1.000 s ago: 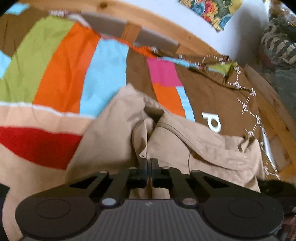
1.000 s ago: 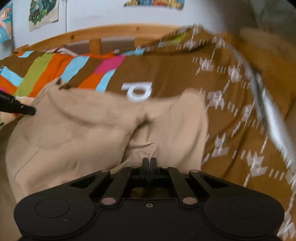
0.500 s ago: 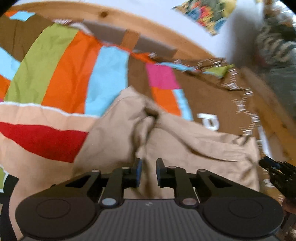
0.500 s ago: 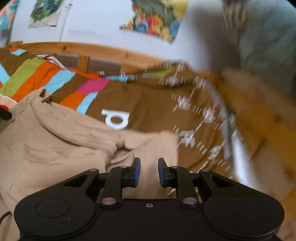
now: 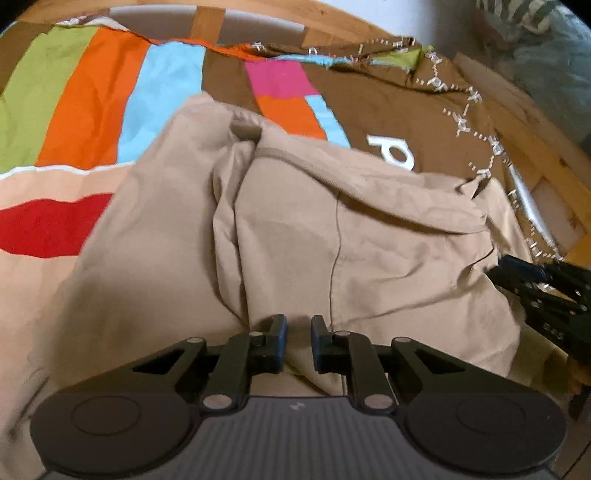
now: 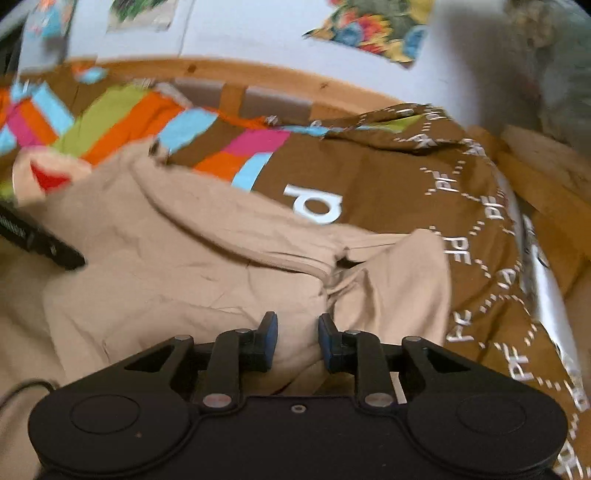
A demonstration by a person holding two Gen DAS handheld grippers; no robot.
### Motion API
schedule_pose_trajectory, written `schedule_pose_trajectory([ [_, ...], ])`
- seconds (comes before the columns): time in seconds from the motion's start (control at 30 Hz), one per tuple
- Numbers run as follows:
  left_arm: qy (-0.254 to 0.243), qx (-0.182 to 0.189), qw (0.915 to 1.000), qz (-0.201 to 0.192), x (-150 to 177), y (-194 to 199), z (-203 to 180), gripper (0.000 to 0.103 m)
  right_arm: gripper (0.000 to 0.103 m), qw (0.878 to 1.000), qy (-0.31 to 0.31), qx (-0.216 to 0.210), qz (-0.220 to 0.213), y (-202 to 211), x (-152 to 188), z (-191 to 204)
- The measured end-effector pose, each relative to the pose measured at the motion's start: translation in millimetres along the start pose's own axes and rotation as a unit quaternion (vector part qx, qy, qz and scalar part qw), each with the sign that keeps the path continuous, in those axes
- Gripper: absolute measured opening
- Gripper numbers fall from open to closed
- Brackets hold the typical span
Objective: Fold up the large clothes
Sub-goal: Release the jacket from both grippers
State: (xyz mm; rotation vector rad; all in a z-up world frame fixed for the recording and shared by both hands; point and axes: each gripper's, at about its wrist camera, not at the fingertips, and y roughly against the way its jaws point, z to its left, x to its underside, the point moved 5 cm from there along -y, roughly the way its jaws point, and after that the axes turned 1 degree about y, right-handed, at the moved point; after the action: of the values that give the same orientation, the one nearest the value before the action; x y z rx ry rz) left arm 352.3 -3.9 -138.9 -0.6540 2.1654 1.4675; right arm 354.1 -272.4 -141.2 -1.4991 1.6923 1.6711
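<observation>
A large beige garment (image 5: 295,236) lies rumpled and partly folded on a bed, a fold edge running across its upper part. My left gripper (image 5: 298,326) hovers over its near edge, open, nothing between the fingers. The right wrist view shows the same beige garment (image 6: 207,266) with a flap turned over at the right. My right gripper (image 6: 293,325) is open just above the cloth's near right part. The right gripper also appears at the right edge of the left view (image 5: 543,291), and the left gripper at the left edge of the right view (image 6: 40,240).
The bed is covered by a colourful striped quilt (image 5: 110,96) and a brown cover with white lettering (image 6: 388,177). A wooden bed frame (image 6: 258,79) runs along the far side and right. Posters hang on the wall (image 6: 376,26) behind.
Both grippers were shut on the beige cloth a second ago; they have opened and let it go, and pulled back slightly. The garment now rests on the bed.
</observation>
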Motion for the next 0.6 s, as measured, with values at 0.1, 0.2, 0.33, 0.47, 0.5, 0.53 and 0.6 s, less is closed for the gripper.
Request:
schedule_pose_trajectory([
  [0.1, -0.015, -0.001, 0.9998, -0.015, 3, 28, 1, 0.034, 0.048, 1.000, -0.007, 0.002, -0.020, 32, -2, -2],
  [0.2, -0.030, -0.007, 0.9991, -0.031, 13, 64, 8, 0.051, 0.063, 0.999, -0.004, -0.008, -0.034, 74, 3, 6],
  [0.33, -0.055, -0.029, 0.9971, -0.045, 37, 124, 24, 0.079, 0.083, 0.998, 0.024, -0.019, -0.046, 129, 15, 35],
  [0.47, -0.065, -0.062, 0.9950, -0.043, 68, 181, 45, 0.092, 0.092, 0.998, 0.033, -0.041, -0.044, 166, 36, 73],
  [0.5, -0.066, -0.070, 0.9945, -0.042, 73, 192, 48, 0.094, 0.093, 0.997, 0.035, -0.049, -0.040, 175, 43, 84],
  [0.53, -0.065, -0.078, 0.9939, -0.044, 80, 203, 54, 0.097, 0.095, 0.997, 0.036, -0.055, -0.036, 183, 49, 93],
  [0.6, -0.060, -0.089, 0.9929, -0.050, 90, 218, 68, 0.098, 0.097, 0.996, 0.042, -0.068, -0.033, 199, 62, 109],
])
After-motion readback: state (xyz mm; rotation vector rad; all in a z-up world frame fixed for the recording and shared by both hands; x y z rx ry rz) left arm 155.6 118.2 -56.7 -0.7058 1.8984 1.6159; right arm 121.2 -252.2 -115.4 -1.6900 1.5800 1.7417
